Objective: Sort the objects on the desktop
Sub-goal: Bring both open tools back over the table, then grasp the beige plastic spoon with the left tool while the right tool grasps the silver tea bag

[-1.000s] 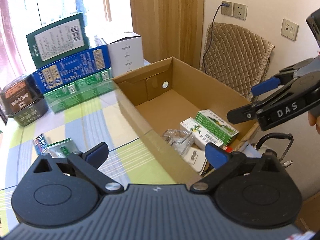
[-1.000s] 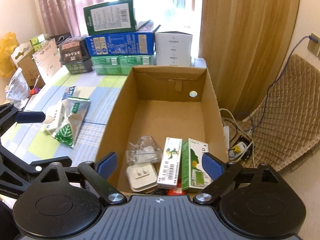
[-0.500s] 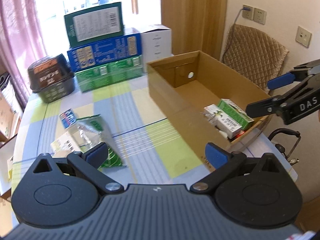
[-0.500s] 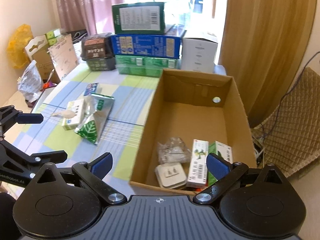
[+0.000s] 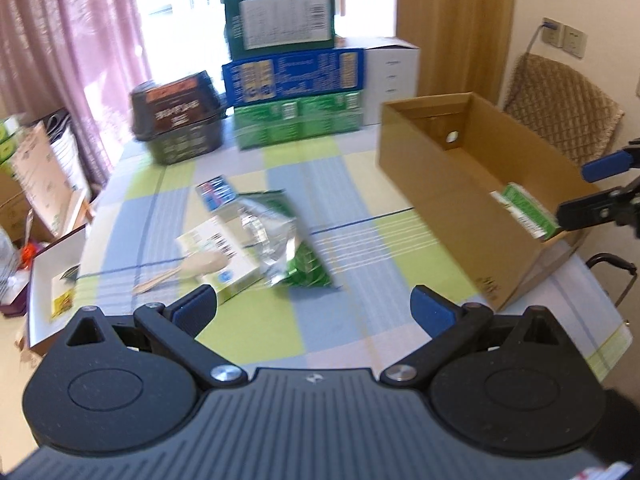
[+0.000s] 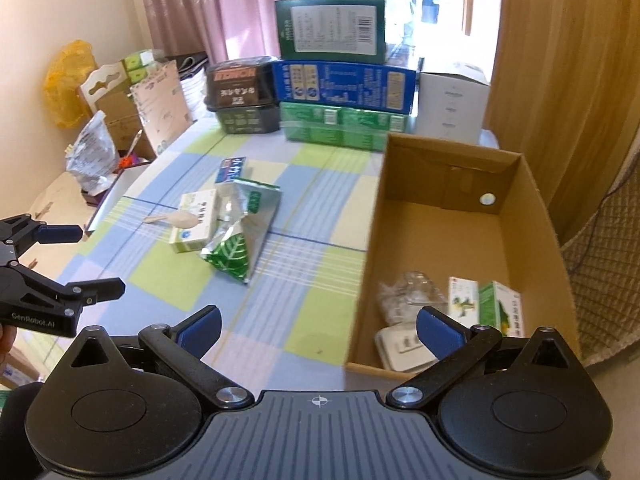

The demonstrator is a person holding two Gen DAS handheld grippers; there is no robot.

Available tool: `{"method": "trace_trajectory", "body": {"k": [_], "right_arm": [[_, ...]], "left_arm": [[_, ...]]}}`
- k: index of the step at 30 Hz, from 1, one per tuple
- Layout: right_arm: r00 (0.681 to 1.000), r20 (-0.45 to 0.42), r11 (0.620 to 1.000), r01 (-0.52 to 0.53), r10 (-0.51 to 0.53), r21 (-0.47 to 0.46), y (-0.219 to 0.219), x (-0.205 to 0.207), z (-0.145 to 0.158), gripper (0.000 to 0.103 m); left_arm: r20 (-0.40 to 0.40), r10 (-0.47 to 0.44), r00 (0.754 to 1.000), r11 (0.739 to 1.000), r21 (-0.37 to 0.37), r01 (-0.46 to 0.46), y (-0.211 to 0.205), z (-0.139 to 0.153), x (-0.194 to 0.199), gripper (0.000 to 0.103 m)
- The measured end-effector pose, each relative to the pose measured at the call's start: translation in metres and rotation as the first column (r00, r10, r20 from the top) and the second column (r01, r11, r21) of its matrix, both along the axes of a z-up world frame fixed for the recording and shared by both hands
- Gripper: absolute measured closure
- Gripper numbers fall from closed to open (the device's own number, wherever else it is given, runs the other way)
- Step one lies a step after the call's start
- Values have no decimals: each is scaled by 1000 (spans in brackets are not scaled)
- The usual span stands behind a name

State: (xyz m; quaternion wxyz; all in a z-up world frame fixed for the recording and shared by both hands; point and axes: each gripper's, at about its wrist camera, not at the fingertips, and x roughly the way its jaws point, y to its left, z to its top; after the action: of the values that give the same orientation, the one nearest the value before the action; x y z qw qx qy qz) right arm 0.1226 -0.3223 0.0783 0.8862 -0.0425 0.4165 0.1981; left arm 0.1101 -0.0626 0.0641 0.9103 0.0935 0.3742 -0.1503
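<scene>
The left gripper (image 5: 314, 306) hung over the checked table (image 5: 340, 316) with its jaws spread wide and nothing between them. The right gripper (image 6: 318, 326) was opening, its jaws wide apart and bare, above the near edge of the table and the near corner of the carton (image 6: 460, 240).

In the left wrist view, the loose things lay in a cluster at about 11 o'clock from the left gripper. A foil bag (image 5: 280, 236) with green print lay across a white box (image 5: 218, 256), and a pale spoon (image 5: 192, 268) rested on that box, its handle pointing to 8 o'clock. A small blue packet (image 5: 216, 194) lay just beyond the bag, at 11 o'clock from it. The carton stood at 2 o'clock, well apart from the cluster.

In the right wrist view, the carton's near end held a clear plastic wrapper (image 6: 408, 292), a white plug (image 6: 400, 346), and two upright boxes side by side, one white (image 6: 463, 300) and one green (image 6: 498, 306). Its far end was bare cardboard.

At 12 o'clock, along the far edge of the table, stood a stack of green and blue cartons (image 6: 344, 92), a dark tub (image 6: 240, 96) to their left and a white cube box (image 6: 452, 100) to their right.
</scene>
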Motion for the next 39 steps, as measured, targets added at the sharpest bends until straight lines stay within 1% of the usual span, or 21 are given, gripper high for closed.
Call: {"method": "trace_trajectory", "body": {"k": [5, 10, 22, 26, 31, 36, 39], "right_arm": [[999, -2, 999, -34, 34, 17, 19, -3, -2, 2], [998, -4, 998, -67, 67, 17, 41, -3, -3, 2], [993, -25, 994, -113, 113, 1, 78, 6, -16, 2], [992, -42, 993, -120, 120, -4, 85, 10, -25, 2], [990, -58, 992, -127, 127, -5, 93, 17, -34, 2], [988, -69, 991, -136, 135, -16, 104, 30, -43, 2], [987, -72, 989, -143, 141, -22, 112, 40, -48, 2]], "left_arm": [[-13, 64, 998, 998, 11, -63, 37, -7, -3, 2], [-20, 105, 994, 994, 19, -105, 62, -11, -5, 2], [-32, 135, 990, 991, 23, -134, 89, -18, 1, 2], [-39, 130, 991, 991, 35, -128, 98, -25, 5, 2], [-45, 118, 992, 991, 74, -114, 106, -36, 13, 3], [-39, 74, 997, 993, 98, -70, 110, -43, 24, 3], [-43, 32, 999, 993, 111, -27, 112, -47, 33, 4]]}}
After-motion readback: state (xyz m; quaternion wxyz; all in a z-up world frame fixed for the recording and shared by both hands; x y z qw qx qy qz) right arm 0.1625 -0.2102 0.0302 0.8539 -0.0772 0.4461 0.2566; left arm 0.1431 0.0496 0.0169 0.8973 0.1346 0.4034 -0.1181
